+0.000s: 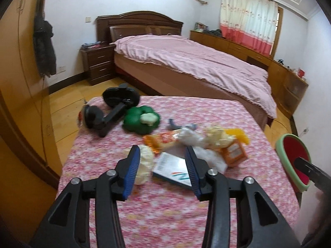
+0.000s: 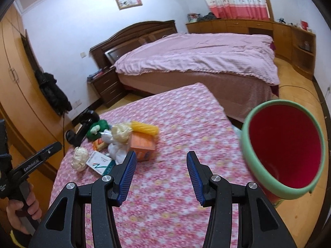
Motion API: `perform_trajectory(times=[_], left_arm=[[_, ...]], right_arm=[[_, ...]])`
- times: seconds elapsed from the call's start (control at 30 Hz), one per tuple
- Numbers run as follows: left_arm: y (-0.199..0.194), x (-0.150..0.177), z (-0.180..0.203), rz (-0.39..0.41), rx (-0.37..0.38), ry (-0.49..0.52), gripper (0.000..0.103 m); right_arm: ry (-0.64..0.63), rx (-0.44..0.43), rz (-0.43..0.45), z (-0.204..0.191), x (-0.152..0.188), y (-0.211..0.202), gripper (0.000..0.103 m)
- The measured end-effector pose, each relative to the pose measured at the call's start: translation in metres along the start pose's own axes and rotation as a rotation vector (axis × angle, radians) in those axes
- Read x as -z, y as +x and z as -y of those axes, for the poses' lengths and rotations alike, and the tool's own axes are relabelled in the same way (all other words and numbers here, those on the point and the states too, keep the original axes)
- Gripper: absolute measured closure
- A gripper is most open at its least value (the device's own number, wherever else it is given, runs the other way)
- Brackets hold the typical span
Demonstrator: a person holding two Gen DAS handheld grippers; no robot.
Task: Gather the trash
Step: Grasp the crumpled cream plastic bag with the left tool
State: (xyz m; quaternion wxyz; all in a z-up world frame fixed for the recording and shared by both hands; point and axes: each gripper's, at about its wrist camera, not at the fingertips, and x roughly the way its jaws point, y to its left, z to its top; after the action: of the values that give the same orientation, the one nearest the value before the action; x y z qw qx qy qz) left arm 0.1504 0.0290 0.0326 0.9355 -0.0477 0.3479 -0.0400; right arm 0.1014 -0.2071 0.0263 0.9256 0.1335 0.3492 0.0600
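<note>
Trash lies in a heap on the pink floral tablecloth (image 1: 165, 210): a crumpled cream tissue (image 1: 144, 165), a white flat box (image 1: 173, 170), white tissue (image 1: 191, 137), an orange wrapper (image 1: 163, 139), an orange box (image 1: 234, 152) and a yellow piece (image 1: 238, 135). My left gripper (image 1: 162, 160) is open just above the flat box, beside the cream tissue. My right gripper (image 2: 161, 165) is open and empty over bare cloth, right of the orange box (image 2: 143, 143). A red bin with a green rim (image 2: 285, 148) stands at the table's right edge.
A green toy broccoli (image 1: 141, 119) and a black phone-holder stand (image 1: 111, 111) lie at the table's far left. A bed with a pink cover (image 1: 192, 66), a dark nightstand (image 1: 99, 64) and wooden cabinets surround the table. A wardrobe stands on the left.
</note>
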Motion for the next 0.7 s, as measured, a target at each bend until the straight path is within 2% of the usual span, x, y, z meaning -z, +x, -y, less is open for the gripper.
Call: perform_trajectory(times=[0.07,0.1,0.37,0.47,0.6,0.7], left_arm=[[0.007,0.001,-0.009,-0.014,-0.014,-0.011,0.057],[0.012,0.002,-0.013,-0.022,-0.018,-0.020,0.057],[0.050,0.013,-0.029,-0.079,-0.063,-0.067,0.050],[0.066,0.017,-0.034,-0.113,-0.061,-0.085,0.050],[0.080,0.020,-0.040,-0.127,-0.074,-0.104,0.050],[0.088,0.022,-0.045,-0.134,-0.050,-0.124,0.049]], right_arm=[[-0.002,-0.004,-0.004,-0.006,0.000,0.010,0.034],[-0.004,-0.006,-0.005,-0.008,0.000,0.016,0.033],[0.002,-0.004,-0.058,-0.014,-0.002,0.064,0.033],[0.009,0.019,-0.084,-0.013,-0.001,0.084,0.033],[0.030,-0.003,-0.121,-0.011,-0.001,0.107,0.033],[0.027,-0.022,-0.129,-0.013,-0.001,0.118,0.032]])
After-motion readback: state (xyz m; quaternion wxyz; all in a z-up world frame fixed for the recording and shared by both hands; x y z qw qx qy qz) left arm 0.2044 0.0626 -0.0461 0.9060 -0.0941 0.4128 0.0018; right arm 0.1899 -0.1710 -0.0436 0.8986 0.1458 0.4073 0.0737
